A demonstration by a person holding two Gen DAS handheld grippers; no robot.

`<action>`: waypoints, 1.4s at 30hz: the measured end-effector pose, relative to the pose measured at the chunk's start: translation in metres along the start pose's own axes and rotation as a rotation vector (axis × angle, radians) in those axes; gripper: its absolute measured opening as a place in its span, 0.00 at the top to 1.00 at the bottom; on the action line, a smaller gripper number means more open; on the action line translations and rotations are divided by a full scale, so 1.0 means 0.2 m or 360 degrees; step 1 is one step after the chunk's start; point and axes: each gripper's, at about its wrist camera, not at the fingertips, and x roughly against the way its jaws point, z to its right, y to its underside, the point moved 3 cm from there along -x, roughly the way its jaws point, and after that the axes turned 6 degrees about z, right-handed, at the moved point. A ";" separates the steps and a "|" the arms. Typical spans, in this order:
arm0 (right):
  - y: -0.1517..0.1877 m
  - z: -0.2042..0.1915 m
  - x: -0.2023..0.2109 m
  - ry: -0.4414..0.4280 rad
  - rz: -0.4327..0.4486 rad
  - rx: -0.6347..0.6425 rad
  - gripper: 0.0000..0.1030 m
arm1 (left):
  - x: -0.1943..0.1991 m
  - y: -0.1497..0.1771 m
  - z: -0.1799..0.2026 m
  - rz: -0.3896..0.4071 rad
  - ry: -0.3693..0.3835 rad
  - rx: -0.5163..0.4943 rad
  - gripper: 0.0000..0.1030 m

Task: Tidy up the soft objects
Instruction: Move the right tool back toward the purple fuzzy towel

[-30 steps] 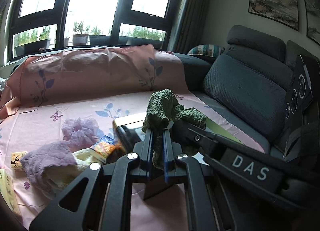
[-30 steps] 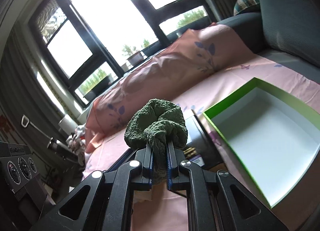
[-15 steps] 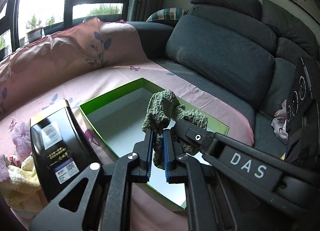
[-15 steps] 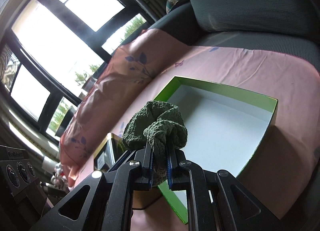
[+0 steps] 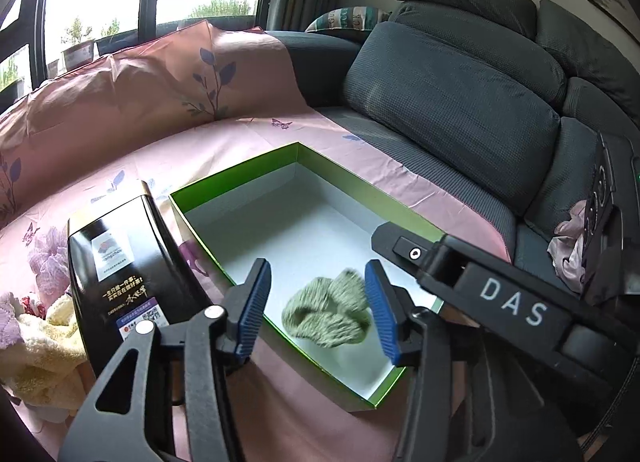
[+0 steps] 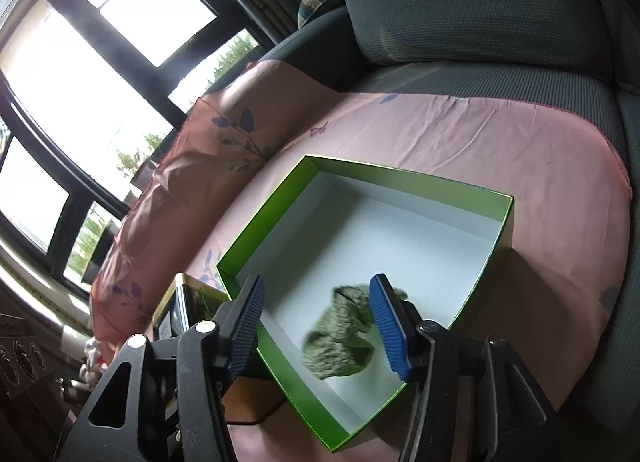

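Both grippers hang over the box with their jaws just opened: our left gripper (image 5: pixel 316 306) stands with its blue pads apart, and our right gripper (image 6: pixel 320 326) is spread much the same, neither pressing on anything. Between and just beyond the fingertips of each we see the green knitted piece (image 5: pixel 326 316), crumpled and a little blurred, inside the green-rimmed white box (image 5: pixel 240 177) at the end nearest the grippers; whether it has settled on the box floor we cannot tell. In the right wrist view the same knitted piece (image 6: pixel 340 342) shows partly behind the right-hand blue pad, clear of the left-hand one, within the box (image 6: pixel 400 173). The right gripper's black arm, lettered DAS, crosses in from the right of our left gripper and ends just beside the knitted piece. To the left of the left gripper, just beside the box wall, stands a black tin (image 5: pixel 116 274) with labels on its side, and further left lie a pale yellow fluffy cloth (image 5: pixel 48 338) and a lilac ruffled piece (image 5: pixel 48 258). All of this rests on a pink leaf-print sheet (image 5: pixel 152 101) spread over a dark grey sofa (image 5: pixel 452 109).
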 end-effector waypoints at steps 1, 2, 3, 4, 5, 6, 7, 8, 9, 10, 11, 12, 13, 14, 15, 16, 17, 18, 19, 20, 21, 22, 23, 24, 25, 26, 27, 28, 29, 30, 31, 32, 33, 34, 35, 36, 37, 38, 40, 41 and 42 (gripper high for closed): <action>-0.01 -0.01 0.01 -0.0018 0.0014 0.0000 0.34 | 0.02 0.00 -0.01 0.0006 0.0012 0.0016 0.45; -0.01 -0.02 0.02 -0.0036 0.0024 0.0009 0.31 | 0.03 0.00 -0.02 0.0010 0.0018 0.0024 0.42; -0.01 -0.03 0.03 -0.0049 0.0032 0.0024 0.29 | 0.05 -0.01 -0.02 0.0016 0.0014 0.0024 0.39; -0.02 -0.05 0.04 -0.0058 0.0039 0.0036 0.29 | 0.08 -0.01 -0.03 0.0028 0.0005 0.0018 0.37; -0.02 -0.07 0.04 -0.0067 0.0045 0.0046 0.29 | 0.11 -0.01 -0.03 0.0048 -0.0006 0.0011 0.36; -0.02 -0.08 0.05 -0.0078 0.0048 0.0060 0.28 | 0.14 -0.01 -0.04 0.0071 -0.0017 0.0004 0.35; -0.01 -0.10 0.05 -0.0090 0.0051 0.0077 0.28 | 0.17 -0.01 -0.06 0.0094 -0.0021 -0.0003 0.34; -0.01 -0.12 0.05 -0.0094 0.0051 0.0097 0.26 | 0.21 -0.01 -0.08 0.0118 -0.0015 0.0000 0.33; -0.01 -0.14 0.06 -0.0090 0.0050 0.0124 0.21 | 0.25 -0.01 -0.10 0.0140 -0.0011 0.0009 0.33; 0.00 -0.16 0.06 -0.0084 0.0055 0.0150 0.18 | 0.28 -0.01 -0.13 0.0155 -0.0018 0.0019 0.33; 0.00 -0.18 0.07 -0.0082 0.0067 0.0171 0.16 | 0.32 0.00 -0.16 0.0169 -0.0040 0.0030 0.33; 0.01 -0.20 0.08 -0.0085 0.0077 0.0184 0.16 | 0.35 0.00 -0.19 0.0183 -0.0069 0.0041 0.33; 0.01 -0.21 0.08 -0.0098 0.0082 0.0192 0.16 | 0.39 0.01 -0.22 0.0194 -0.0103 0.0055 0.32; 0.01 -0.23 0.09 -0.0118 0.0083 0.0198 0.16 | 0.42 0.02 -0.26 0.0201 -0.0136 0.0072 0.29; 0.02 -0.25 0.09 -0.0136 0.0081 0.0211 0.15 | 0.46 0.03 -0.30 0.0211 -0.0165 0.0095 0.24; 0.03 -0.27 0.09 -0.0147 0.0081 0.0236 0.14 | 0.50 0.04 -0.34 0.0231 -0.0196 0.0123 0.23; 0.04 -0.30 0.10 -0.0150 0.0087 0.0270 0.10 | 0.54 0.05 -0.39 0.0253 -0.0227 0.0152 0.22; 0.05 -0.33 0.10 -0.0146 0.0101 0.0306 0.09 | 0.57 0.06 -0.43 0.0269 -0.0258 0.0179 0.22; 0.06 -0.36 0.11 -0.0140 0.0119 0.0344 0.09 | 0.61 0.08 -0.48 0.0284 -0.0294 0.0209 0.22; 0.07 -0.39 0.12 -0.0138 0.0136 0.0380 0.09 | 0.65 0.09 -0.52 0.0298 -0.0331 0.0238 0.22; 0.08 -0.42 0.13 -0.0141 0.0145 0.0413 0.08 | 0.69 0.11 -0.57 0.0310 -0.0368 0.0264 0.21; 0.09 -0.45 0.13 -0.0153 0.0147 0.0440 0.07 | 0.73 0.13 -0.62 0.0321 -0.0411 0.0287 0.20; 0.11 -0.48 0.14 -0.0170 0.0146 0.0464 0.05 | 0.76 0.15 -0.67 0.0329 -0.0461 0.0311 0.18; 0.13 -0.50 0.14 -0.0191 0.0147 0.0486 0.04 | 0.80 0.18 -0.72 0.0336 -0.0516 0.0340 0.14; 0.14 -0.53 0.15 -0.0214 0.0150 0.0509 0.03 | 0.83 0.21 -0.77 0.0344 -0.0575 0.0372 0.12; 0.16 -0.57 0.16 -0.0234 0.0153 0.0531 0.03 | 0.86 0.24 -0.83 0.0351 -0.0630 0.0410 0.10; 0.18 -0.59 0.16 -0.0248 0.0153 0.0553 0.03 | 0.88 0.27 -0.88 0.0357 -0.0679 0.0458 0.10; 0.19 -0.62 0.16 -0.0258 0.0154 0.0574 0.03 | 0.91 0.31 -0.94 0.0361 -0.0721 0.0515 0.10; 0.21 -0.64 0.17 -0.0268 0.0153 0.0596 0.03 | 0.92 0.36 -0.98 0.0359 -0.0760 0.0566 0.10; 0.23 -0.67 0.17 -0.0280 0.0150 0.0620 0.03 | 0.92 0.40 -1.02 0.0348 -0.0788 0.0600 0.10; 0.25 -0.70 0.17 -0.0295 0.0146 0.0643 0.03 | 0.91 0.44 -1.06 0.0332 -0.0801 0.0620 0.10; 0.27 -0.73 0.17 -0.0312 0.0140 0.0662 0.03 | 0.90 0.48 -1.09 0.0307 -0.0807 0.0633 0.10; 0.29 -0.75 0.17 -0.0330 0.0132 0.0679 0.03 | 0.88 0.52 -1.12 0.0275 -0.0823 0.0656 0.10; 0.31 -0.78 0.17 -0.0350 0.0120 0.0696 0.03 | 0.87 0.56 -1.16 0.0246 -0.0854 0.0688 0.10; 0.33 -0.80 0.17 -0.0365 0.0107 0.0716 0.03 | 0.87 0.58 -1.19 0.0225 -0.0888 0.0713 0.10; 0.35 -0.83 0.16 -0.0380 0.0094 0.0740 0.03 | 0.87 0.60 -1.22 0.0214 -0.0914 0.0727 0.10; 0.38 -0.85 0.16 -0.0392 0.0085 0.0764 0.03 | 0.89 0.62 -1.25 0.0219 -0.0922 0.0734 0.10; 0.40 -0.88 0.15 -0.0403 0.0076 0.0788 0.03 | 0.91 0.63 -1.27 0.0234 -0.0916 0.0745 0.10; 0.44 -0.92 0.14 -0.0416 0.0055 0.0822 0.03 | 0.95 0.65 -1.31 0.0265 -0.0906 0.0789 0.10; 0.46 -0.94 0.14 -0.0435 0.0043 0.0835 0.03 | 0.97 0.66 -1.32 0.0278 -0.0911 0.0817 0.10; 0.48 -0.95 0.13 -0.0461 0.0027 0.0845 0.03 | 0.99 0.67 -1.34 0.0288 -0.0923 0.0840 0.10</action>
